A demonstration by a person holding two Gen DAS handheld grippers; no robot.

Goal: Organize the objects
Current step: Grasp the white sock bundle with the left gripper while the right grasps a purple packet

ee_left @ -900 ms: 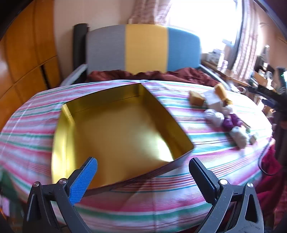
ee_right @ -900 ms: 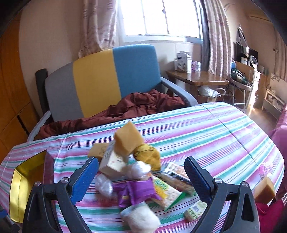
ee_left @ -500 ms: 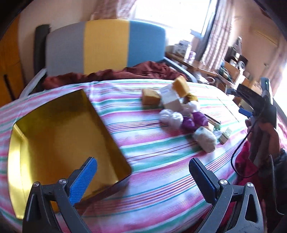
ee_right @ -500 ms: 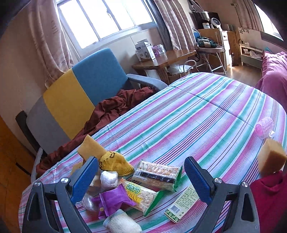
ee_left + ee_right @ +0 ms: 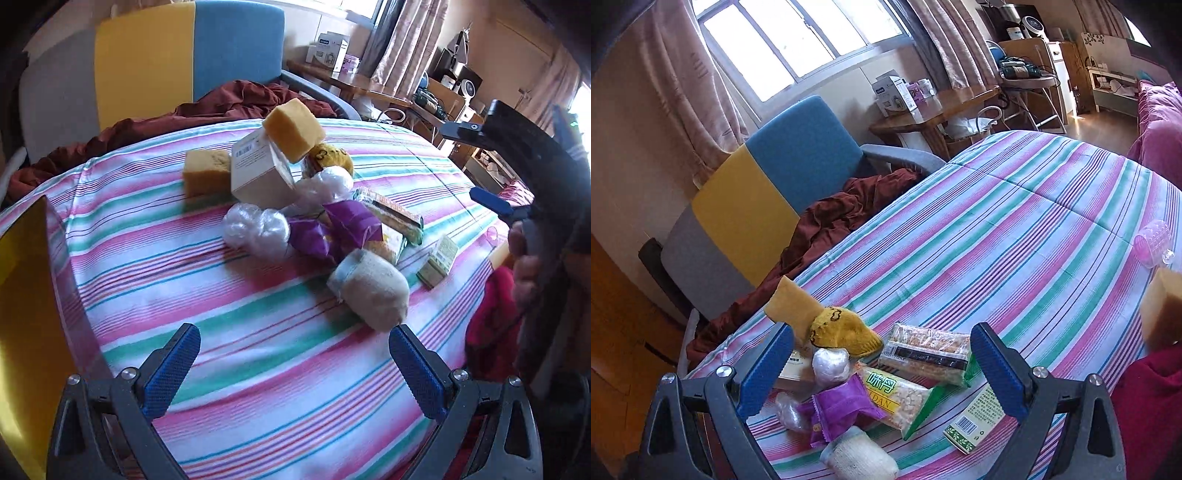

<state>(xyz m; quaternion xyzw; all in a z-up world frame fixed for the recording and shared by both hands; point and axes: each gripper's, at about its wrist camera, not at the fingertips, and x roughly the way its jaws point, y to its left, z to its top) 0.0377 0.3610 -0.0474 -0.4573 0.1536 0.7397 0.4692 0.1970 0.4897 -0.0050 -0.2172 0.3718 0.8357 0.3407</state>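
both grippers released, nothing between jaws: left gripper [image 5: 293, 363], right gripper [image 5: 881, 363]. item pile [image 5: 317, 221] mid-bed, gold tin [image 5: 22, 295] far left. grab cream roll [image 5: 369, 290] first: nearest, loose. avoid toppling box [image 5: 258, 173].

Everything's piled mid-table [image 5: 258, 369]: box [image 5: 258, 173] leaning with a sponge [image 5: 293, 129] on top, another sponge [image 5: 205, 171] just left of it. Snack packs [image 5: 923, 354] sit right of the pile, roll [image 5: 369, 290] nearest. Tin [image 5: 26, 295] far left, chair [image 5: 166, 59] behind the table.
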